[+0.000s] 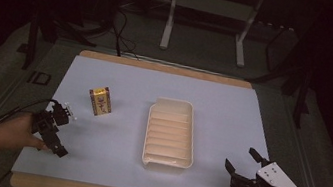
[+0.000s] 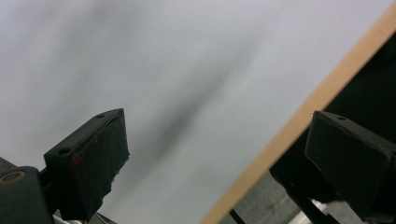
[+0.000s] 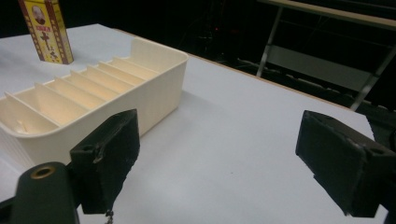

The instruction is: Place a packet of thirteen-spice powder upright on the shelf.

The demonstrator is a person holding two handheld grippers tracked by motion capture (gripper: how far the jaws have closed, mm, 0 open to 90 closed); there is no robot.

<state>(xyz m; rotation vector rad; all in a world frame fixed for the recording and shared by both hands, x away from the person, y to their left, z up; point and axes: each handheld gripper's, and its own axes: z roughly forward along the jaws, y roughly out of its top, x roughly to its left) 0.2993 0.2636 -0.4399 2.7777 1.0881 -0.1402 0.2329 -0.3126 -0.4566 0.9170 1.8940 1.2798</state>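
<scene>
While the room around it lies dark, these things stand out, from biggest to smallest.

Surface: a pale sheet covers it, with a wooden edge showing at the near and far sides; in the left gripper view that wooden edge runs slantwise past the jaws.

Tray: cream, long, with ribs dividing it crosswise, lying near the middle of the surface with one short end toward the person; nothing lies in it. In the right gripper view it sits ahead and to the left of the jaws.

Right tongs: held low at the near right corner, jaws spread wide with nothing between them, well apart from the tray; a grey three-cornered plate sits on top.

Left tongs: held at the near left, jaws spread wide and empty over the bare sheet by the near edge.

Yellow box: small, printed, standing upright left of the tray and apart from it, beyond the left tongs; in the right gripper view it stands behind the tray.
</scene>
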